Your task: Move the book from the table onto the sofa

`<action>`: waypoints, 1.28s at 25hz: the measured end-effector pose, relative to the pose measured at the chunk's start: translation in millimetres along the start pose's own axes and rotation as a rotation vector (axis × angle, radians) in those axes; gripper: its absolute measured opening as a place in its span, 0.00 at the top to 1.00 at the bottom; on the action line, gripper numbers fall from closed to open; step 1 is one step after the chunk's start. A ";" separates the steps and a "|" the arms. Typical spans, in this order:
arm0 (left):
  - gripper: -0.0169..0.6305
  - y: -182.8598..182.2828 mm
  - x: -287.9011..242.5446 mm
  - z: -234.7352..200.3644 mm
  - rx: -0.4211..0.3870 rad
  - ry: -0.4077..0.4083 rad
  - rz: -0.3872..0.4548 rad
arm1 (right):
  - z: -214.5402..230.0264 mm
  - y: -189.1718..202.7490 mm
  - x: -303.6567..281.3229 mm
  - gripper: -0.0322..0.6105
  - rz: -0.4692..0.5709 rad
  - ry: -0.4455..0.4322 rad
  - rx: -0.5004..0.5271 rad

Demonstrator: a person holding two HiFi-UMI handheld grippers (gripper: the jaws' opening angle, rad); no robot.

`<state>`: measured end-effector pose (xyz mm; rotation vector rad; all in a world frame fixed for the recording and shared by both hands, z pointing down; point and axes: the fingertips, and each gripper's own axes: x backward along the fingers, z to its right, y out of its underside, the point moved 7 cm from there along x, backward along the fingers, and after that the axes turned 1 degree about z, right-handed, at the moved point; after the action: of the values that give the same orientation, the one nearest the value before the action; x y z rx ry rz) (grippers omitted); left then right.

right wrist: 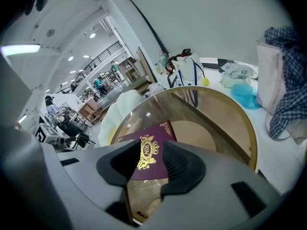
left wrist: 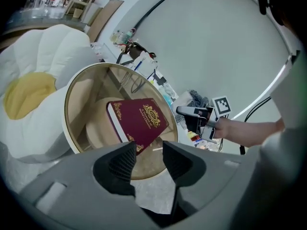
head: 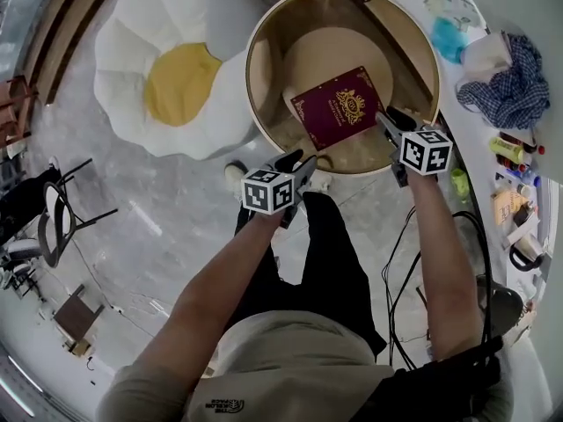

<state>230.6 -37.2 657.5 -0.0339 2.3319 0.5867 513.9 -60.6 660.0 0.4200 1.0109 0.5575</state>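
Observation:
A maroon book (head: 341, 105) with a gold crest lies flat on the round glass table (head: 250, 69), which has a gold rim. My left gripper (head: 299, 162) hangs at the table's near edge, just short of the book's near corner, open with nothing between its jaws. My right gripper (head: 390, 118) is by the book's right edge, also open and empty. In the left gripper view the book (left wrist: 139, 119) lies just beyond the jaws (left wrist: 146, 156), with the right gripper (left wrist: 181, 110) past it. In the right gripper view the book (right wrist: 153, 135) shows through the jaw gap (right wrist: 144, 164). The egg-shaped white and yellow sofa (head: 176, 69) sits left of the table.
A white counter on the right carries a blue checked cloth (head: 506, 82), a blue bowl (head: 449, 38) and small bottles. Cables (head: 400, 262) trail on the floor by my right leg. A black chair (head: 57, 218) stands far left.

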 end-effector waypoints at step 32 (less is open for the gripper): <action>0.74 -21.3 -33.5 -65.7 0.182 0.032 0.026 | 6.5 20.9 -54.2 0.74 -0.039 -0.029 -0.173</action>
<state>217.1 -88.7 712.8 0.0725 2.4110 0.3872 492.2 -78.0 711.5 0.2539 0.9328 0.5966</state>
